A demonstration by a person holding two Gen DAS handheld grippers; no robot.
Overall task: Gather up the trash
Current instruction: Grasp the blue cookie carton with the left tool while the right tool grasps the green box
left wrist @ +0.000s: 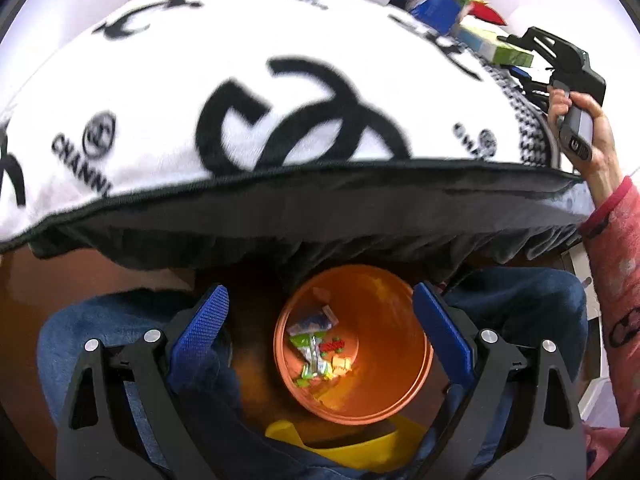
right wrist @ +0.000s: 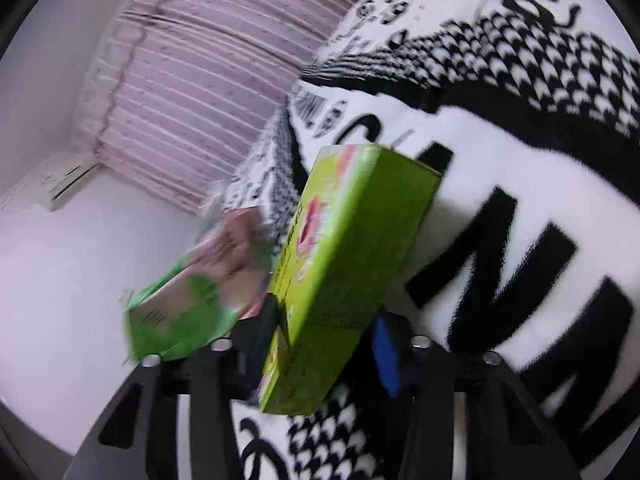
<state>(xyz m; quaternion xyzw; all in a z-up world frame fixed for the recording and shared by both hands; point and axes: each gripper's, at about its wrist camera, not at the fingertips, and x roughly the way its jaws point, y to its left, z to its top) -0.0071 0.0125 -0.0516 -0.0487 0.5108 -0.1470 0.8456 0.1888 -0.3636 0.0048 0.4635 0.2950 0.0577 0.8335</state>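
The right hand-held gripper [right wrist: 328, 344] clamps a green box [right wrist: 340, 276] at centre frame; the left hand-held gripper [left wrist: 320, 336] hangs released over the orange bin [left wrist: 400, 360]. Gripped near one end, the box could twist free.

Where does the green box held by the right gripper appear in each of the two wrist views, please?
Left wrist view: the green box is small at the upper right, lying flat at the black right gripper.
Right wrist view: it fills the centre, tilted, clamped between the jaws.
Shared landmark: the black-and-white logo blanket beneath it.
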